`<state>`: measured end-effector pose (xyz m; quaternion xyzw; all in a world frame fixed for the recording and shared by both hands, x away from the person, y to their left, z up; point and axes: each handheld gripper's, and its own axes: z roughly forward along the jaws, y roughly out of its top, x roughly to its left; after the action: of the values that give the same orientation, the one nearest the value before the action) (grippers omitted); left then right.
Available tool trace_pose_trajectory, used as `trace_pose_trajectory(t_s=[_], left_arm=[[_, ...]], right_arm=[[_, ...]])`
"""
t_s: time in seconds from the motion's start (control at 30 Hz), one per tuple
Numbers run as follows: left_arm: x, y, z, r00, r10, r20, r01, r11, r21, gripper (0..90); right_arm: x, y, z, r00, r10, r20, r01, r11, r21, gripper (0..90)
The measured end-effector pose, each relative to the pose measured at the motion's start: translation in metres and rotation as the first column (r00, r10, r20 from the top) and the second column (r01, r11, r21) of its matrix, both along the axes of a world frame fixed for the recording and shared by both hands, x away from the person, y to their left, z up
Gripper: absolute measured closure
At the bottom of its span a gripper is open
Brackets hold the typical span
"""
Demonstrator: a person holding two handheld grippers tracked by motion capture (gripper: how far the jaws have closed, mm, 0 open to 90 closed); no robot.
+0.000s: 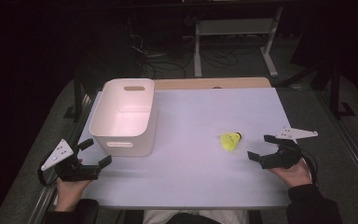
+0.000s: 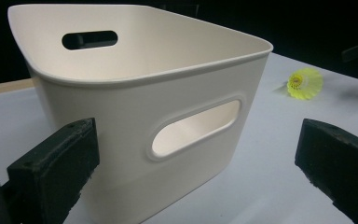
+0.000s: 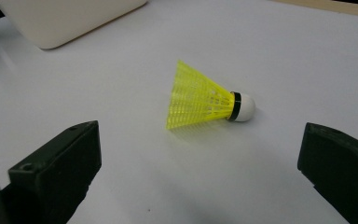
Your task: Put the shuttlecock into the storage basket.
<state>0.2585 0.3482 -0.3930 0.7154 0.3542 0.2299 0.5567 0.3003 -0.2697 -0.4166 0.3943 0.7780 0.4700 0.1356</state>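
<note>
A yellow shuttlecock (image 1: pixel 230 140) with a white cork tip lies on its side on the white table, right of centre. In the right gripper view the shuttlecock (image 3: pixel 204 99) lies ahead of the jaws, which stand wide apart with nothing between them. My right gripper (image 1: pixel 261 147) is open, a short way right of the shuttlecock. A cream plastic bin (image 1: pixel 123 114) with handle slots stands at the table's left. My left gripper (image 1: pixel 96 152) is open just in front of and left of the bin, empty. The bin (image 2: pixel 140 98) looms close in the left gripper view, with the shuttlecock (image 2: pixel 304 83) beyond.
The white table top (image 1: pixel 191 177) ends at a wooden strip (image 1: pixel 214 83) along its far edge. Beyond it are a dark floor with cables and a white desk frame (image 1: pixel 233 32). The bin's inside looks bare.
</note>
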Motion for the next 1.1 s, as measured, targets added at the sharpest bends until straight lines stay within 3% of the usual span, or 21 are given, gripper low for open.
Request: trace_pose_trajectory(t_s=[0.8, 1.1], left_arm=[[-0.0017, -0.0008, -0.0002, 1.0000, -0.004, -0.007, 0.004, 1.0000, -0.004, 0.0], [-0.0022, -0.0011, -0.0005, 0.9999, -0.002, -0.010, 0.002, 1.0000, -0.001, 0.0]], right_arm=[[0.0004, 0.0065, 0.0046, 0.9992, 0.039, -0.009, -0.040, 0.999, -0.022, 0.0], [0.0048, 0.0066, 0.0057, 0.9985, 0.042, -0.034, -0.044, 0.998, -0.037, 0.0]])
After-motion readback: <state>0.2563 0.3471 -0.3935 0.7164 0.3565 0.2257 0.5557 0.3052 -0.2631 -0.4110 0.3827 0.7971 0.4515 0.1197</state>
